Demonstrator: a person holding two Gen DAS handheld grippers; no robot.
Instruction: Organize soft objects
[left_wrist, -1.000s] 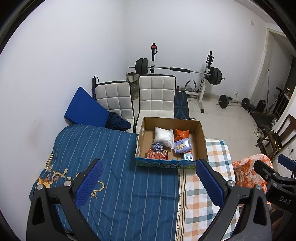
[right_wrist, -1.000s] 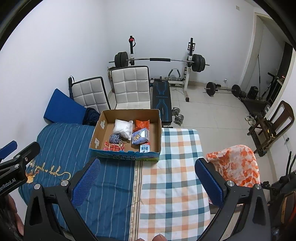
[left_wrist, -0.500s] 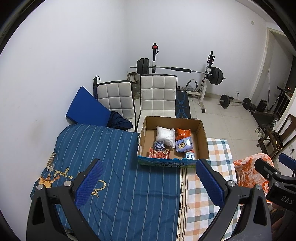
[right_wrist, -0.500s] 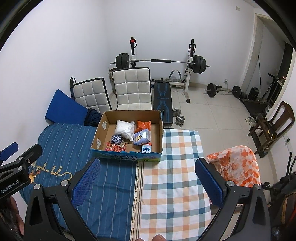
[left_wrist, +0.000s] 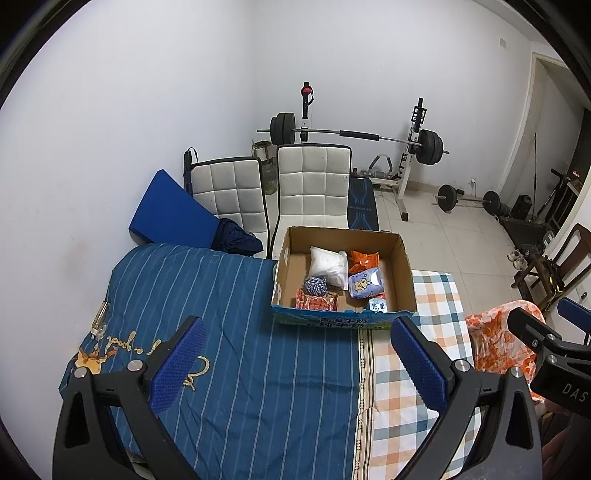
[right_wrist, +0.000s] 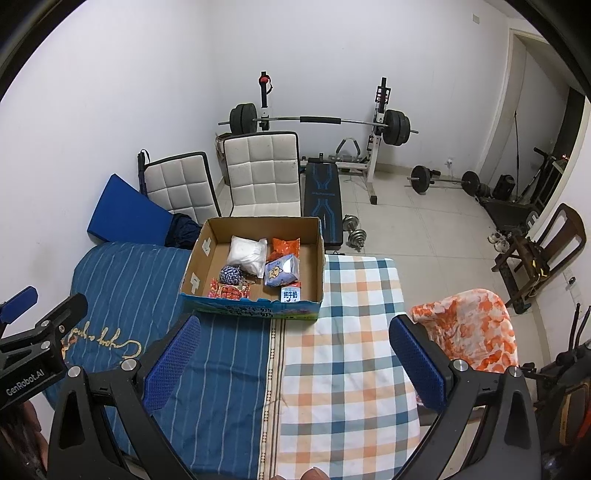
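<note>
An open cardboard box (left_wrist: 400, 267) (right_wrist: 318, 258) stands at the far end of the bed. In it lie a white bag (left_wrist: 328, 263) (right_wrist: 246, 252), an orange packet (left_wrist: 364, 259), a pale blue packet (left_wrist: 364, 283) (right_wrist: 280, 272), a blue rope ball (left_wrist: 315, 285) (right_wrist: 230, 274), a red snack pack (left_wrist: 316, 302) and a small milk carton (right_wrist: 289, 294). My left gripper (left_wrist: 297, 363) is open and empty above the blue striped cover (left_wrist: 229, 295). My right gripper (right_wrist: 293, 360) is open and empty above the checked cover (right_wrist: 351, 332).
An orange-and-white cloth (right_wrist: 469, 328) (left_wrist: 495, 339) hangs off the bed's right side. Two white padded chairs (left_wrist: 312, 184), a blue cushion (left_wrist: 171, 214) and a weight bench with barbell (right_wrist: 317, 122) stand beyond the bed. Wooden chairs (right_wrist: 546, 254) stand at the right.
Both grippers have drawn back and up a little; the box sits slightly farther off in both views. Both stay open and empty.
</note>
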